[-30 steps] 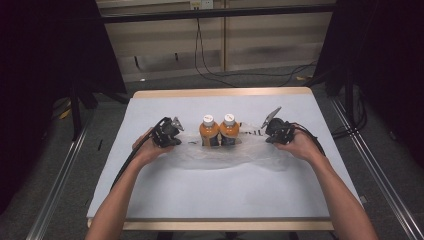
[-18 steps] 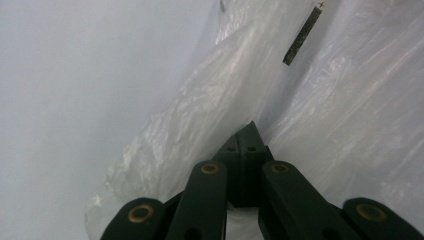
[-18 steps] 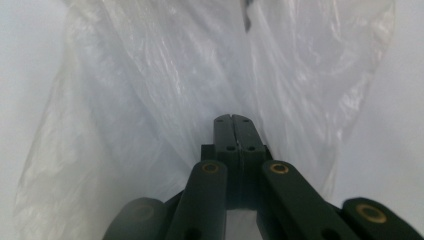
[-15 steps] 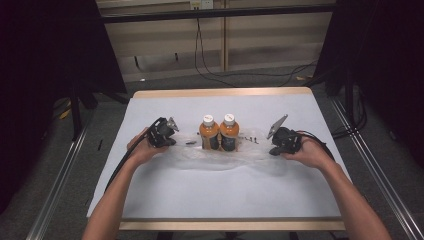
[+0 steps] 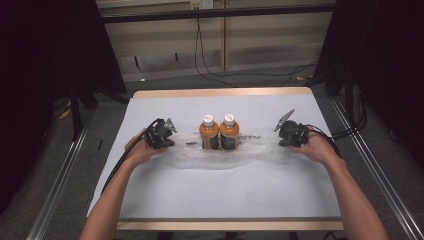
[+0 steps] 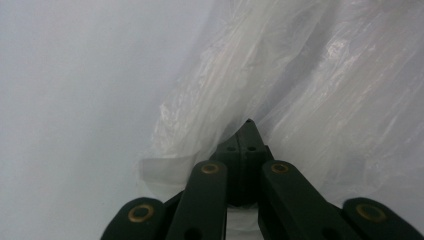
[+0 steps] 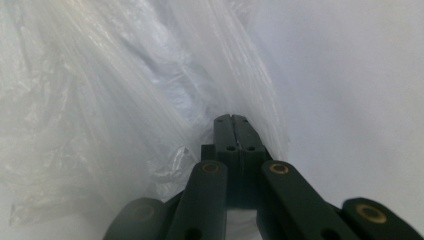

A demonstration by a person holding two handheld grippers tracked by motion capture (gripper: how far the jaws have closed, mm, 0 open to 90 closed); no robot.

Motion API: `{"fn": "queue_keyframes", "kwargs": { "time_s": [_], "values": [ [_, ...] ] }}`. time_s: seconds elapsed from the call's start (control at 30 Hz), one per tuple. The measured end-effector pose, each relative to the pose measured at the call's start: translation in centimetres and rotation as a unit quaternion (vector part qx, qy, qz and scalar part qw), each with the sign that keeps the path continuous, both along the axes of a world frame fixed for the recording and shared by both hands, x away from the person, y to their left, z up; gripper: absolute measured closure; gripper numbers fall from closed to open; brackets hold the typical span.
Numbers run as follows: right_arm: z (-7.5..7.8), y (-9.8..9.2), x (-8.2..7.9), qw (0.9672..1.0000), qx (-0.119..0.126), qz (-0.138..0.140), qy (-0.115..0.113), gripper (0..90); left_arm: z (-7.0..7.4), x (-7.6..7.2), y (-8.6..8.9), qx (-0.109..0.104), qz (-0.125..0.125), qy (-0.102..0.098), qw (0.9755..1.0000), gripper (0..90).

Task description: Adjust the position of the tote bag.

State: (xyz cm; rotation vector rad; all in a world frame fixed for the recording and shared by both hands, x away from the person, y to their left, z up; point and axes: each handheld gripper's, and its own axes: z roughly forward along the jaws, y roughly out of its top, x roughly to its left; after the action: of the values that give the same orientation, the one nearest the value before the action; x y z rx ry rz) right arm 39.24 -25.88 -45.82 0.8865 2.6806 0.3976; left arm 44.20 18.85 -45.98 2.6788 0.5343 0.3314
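Observation:
Two orange drink bottles (image 5: pixel 219 132) with white caps stand upright side by side in the middle of the table, inside a clear plastic bag (image 5: pixel 220 152) that spreads around them. My left gripper (image 5: pixel 167 140) holds the bag's left end, my right gripper (image 5: pixel 281 136) its right end. In the left gripper view the black jaws are closed together with the bag's film (image 6: pixel 210 100) bunched at the left gripper's (image 6: pixel 248 125) tip. The right gripper view shows the same: the right gripper's (image 7: pixel 231 120) jaws pressed together on gathered plastic (image 7: pixel 150 100).
The table carries a white cover (image 5: pixel 225 195) with a wooden rim. Dark frame posts and rails stand at both sides of it. Cables run across the floor behind the far edge.
My right gripper has moved outward to the right, pulling the bag's right end further from the bottles. The left gripper has hardly shifted. The bottles stay upright.

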Motion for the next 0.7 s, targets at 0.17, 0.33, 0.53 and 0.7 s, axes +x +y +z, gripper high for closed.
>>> {"fn": "queue_keyframes", "kwargs": {
  "time_s": [0.17, 0.33, 0.53, 0.7],
  "values": [
    [-0.1, -0.1, 0.4, 0.9999, 0.003, -0.009, -0.008, 90.0, 0.1, -0.2, 0.4, -0.004, -0.012, 0.011, 0.9999, 90.0],
    [-0.1, -0.1, 0.0, 0.9999, -0.007, 0.004, -0.011, 90.0, -0.1, -0.4, 1.2, -0.026, -0.013, 0.007, 0.9996, 90.0],
    [-0.2, 0.1, -0.4, 0.9997, -0.014, 0.004, -0.019, 90.0, -0.3, -0.8, 1.1, -0.044, 0.007, 0.002, 0.9990, 90.0],
    [-0.2, 0.0, -0.5, 0.9996, 0.005, -0.002, -0.028, 90.0, -0.5, -1.0, 1.5, -0.076, 0.015, 0.009, 0.9969, 90.0]
  ]
}}
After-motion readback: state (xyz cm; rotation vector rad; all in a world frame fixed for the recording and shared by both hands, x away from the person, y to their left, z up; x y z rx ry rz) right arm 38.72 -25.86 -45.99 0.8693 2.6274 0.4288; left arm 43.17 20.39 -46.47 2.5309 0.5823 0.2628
